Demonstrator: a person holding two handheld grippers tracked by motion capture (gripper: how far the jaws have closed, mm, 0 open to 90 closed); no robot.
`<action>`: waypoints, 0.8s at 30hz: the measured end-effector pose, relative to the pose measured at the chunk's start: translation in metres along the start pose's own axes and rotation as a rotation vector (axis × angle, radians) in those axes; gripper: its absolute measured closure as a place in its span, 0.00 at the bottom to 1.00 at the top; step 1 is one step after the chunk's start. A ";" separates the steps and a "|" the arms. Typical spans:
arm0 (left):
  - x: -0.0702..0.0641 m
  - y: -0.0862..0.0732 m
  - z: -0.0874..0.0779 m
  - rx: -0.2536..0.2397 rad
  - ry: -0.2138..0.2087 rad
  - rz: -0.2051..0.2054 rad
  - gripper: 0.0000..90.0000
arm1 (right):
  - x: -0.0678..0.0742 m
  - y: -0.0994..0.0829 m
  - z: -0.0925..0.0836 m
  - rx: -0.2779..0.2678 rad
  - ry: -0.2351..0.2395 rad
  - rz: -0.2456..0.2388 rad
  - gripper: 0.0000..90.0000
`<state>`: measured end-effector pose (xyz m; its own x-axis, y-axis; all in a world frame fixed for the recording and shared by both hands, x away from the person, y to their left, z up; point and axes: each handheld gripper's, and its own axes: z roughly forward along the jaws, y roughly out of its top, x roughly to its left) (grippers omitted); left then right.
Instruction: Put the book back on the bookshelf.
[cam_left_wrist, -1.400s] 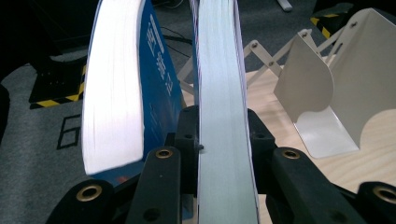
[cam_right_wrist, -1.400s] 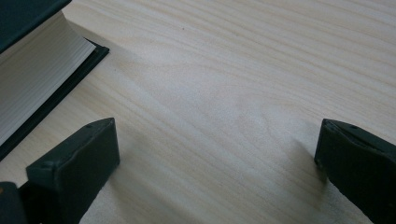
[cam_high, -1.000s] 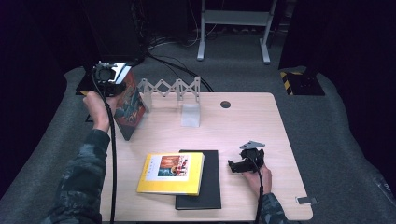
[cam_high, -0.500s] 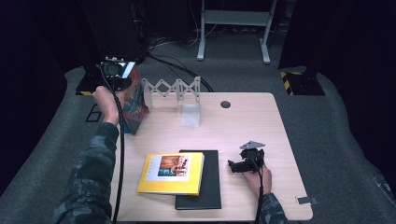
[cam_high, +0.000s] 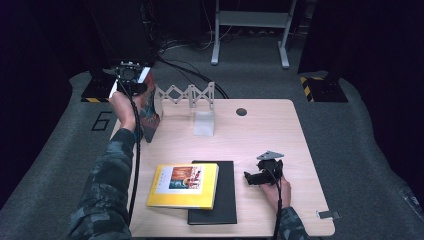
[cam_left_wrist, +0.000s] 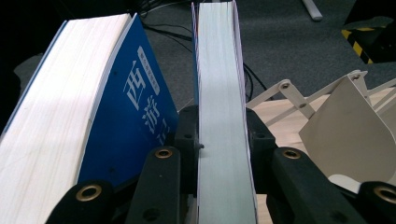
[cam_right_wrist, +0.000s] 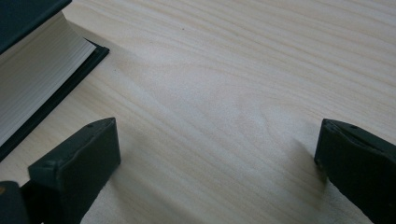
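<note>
Tabletop (cam_high: 260, 135) centre bare. Left gripper (cam_high: 131, 80), raised upper left over the table edge, pinches an upright book (cam_left_wrist: 219, 93) beside a blue book (cam_left_wrist: 126, 116). Right gripper (cam_high: 256, 178), spread, rests lower right.

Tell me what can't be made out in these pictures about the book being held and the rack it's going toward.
- Held book, left gripper view: fore-edge faces the camera, so cover and title are hidden; top cut off by the frame.
- Same book, high view: mostly behind the left hand-held gripper and hand; cover art too small.
- Blue book: lowest title character hidden behind the jaw.
- White rack, high view: slots too small to judge.
</note>
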<state>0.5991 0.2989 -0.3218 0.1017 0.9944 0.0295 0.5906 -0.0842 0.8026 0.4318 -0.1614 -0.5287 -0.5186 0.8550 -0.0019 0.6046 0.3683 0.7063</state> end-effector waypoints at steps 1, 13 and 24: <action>0.001 0.000 0.003 -0.004 -0.010 -0.008 0.80 | 0.000 0.000 0.000 0.001 0.001 0.000 0.00; 0.001 0.007 -0.002 0.026 0.057 0.080 0.69 | 0.001 0.000 0.000 0.005 0.000 0.007 0.00; 0.005 0.003 -0.035 0.011 0.034 0.105 0.51 | 0.000 0.000 -0.001 0.009 0.002 0.004 0.00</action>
<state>0.5734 0.3061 -0.2989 0.1365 0.9816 0.1333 0.5866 -0.1885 0.7876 0.4311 -0.1613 -0.5284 -0.5174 0.8557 0.0024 0.6120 0.3681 0.6999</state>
